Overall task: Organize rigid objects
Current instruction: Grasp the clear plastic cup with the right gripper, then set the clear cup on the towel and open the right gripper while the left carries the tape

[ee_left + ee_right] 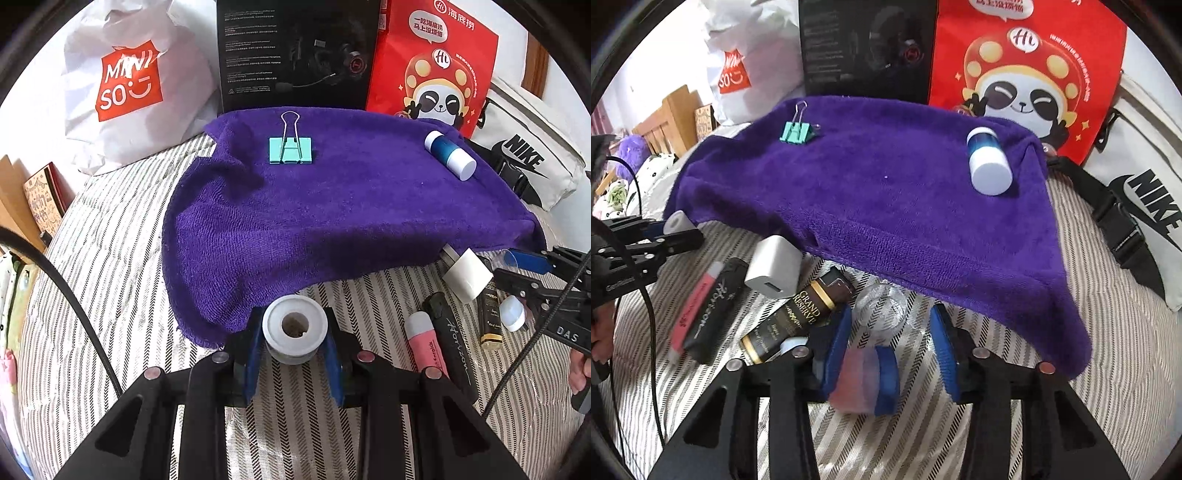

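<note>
At the far left a white MINISO paper bag leans on the wall behind the bed's striped sheet. The left tongs are clamped on a grey-white spool of tape, held just over the near edge of a purple terry towel. On that towel lie a mint-green binder clip towards the back and, further right, a blue bottle with white caps on its side.

On the sheet by the towel's near right edge lie a pink tube, a black Horizon case, a white charger block and a dark Grand Reserve bottle, packed together. The right tongs stand just beside them; a pink, blue-lidded container lies between the pads, touching the left one, with a gap at the right.
</note>
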### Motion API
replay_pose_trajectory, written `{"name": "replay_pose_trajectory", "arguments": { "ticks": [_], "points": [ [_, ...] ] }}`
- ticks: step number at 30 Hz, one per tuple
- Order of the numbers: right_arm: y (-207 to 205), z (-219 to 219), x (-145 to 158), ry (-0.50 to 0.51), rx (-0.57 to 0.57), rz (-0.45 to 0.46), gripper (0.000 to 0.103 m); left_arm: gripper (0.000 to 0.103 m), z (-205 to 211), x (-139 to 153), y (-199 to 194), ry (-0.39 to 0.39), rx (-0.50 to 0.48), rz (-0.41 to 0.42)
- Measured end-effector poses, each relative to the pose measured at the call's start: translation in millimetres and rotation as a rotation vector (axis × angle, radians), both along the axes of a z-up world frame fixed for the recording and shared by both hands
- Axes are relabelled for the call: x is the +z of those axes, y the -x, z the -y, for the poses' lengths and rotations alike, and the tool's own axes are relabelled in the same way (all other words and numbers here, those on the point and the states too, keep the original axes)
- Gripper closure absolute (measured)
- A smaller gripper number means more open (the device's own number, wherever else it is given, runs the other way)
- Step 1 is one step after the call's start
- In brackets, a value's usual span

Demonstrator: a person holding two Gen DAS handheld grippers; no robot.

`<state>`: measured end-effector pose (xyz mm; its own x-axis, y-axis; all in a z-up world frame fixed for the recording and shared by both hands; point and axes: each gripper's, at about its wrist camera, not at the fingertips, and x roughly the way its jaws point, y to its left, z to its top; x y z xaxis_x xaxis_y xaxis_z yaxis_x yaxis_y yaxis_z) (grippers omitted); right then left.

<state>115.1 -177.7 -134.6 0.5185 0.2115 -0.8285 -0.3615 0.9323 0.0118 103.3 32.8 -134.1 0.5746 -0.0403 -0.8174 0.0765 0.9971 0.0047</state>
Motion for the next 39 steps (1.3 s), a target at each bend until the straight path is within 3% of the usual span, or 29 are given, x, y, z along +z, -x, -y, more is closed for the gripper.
{"name": "replay_pose_trajectory", "arguments": {
  "ticks": [2, 12, 16, 25, 34, 39],
  "points": [
    [-1, -2, 1, 0.009, 0.000, 0.012, 0.076, 0.074, 0, 0, 1, 0.001, -0.005, -0.001],
    [-5, 3, 2, -0.008, -0.019, -0.007, 0.076, 0.074, -1, 1, 3, 0.007, -0.018, 0.010],
    [0, 7, 8, -0.027, -0.030, -0.011, 0.076, 0.075, -8, 4, 6, 0.066, -0.024, 0.001],
    [13, 24, 24, -0.084, -0.047, -0.009, 0.076, 0.075, -9, 20, 12, 0.120, -0.044, 0.012],
    [12, 40, 43, -0.135, -0.050, 0.025, 0.076, 0.075, -15, 38, 11, 0.179, -0.058, 0.034],
    [-1, 45, 57, -0.129, -0.058, 0.060, 0.076, 0.075, -17, 48, 3, 0.163, -0.057, 0.048]
  ]
}}
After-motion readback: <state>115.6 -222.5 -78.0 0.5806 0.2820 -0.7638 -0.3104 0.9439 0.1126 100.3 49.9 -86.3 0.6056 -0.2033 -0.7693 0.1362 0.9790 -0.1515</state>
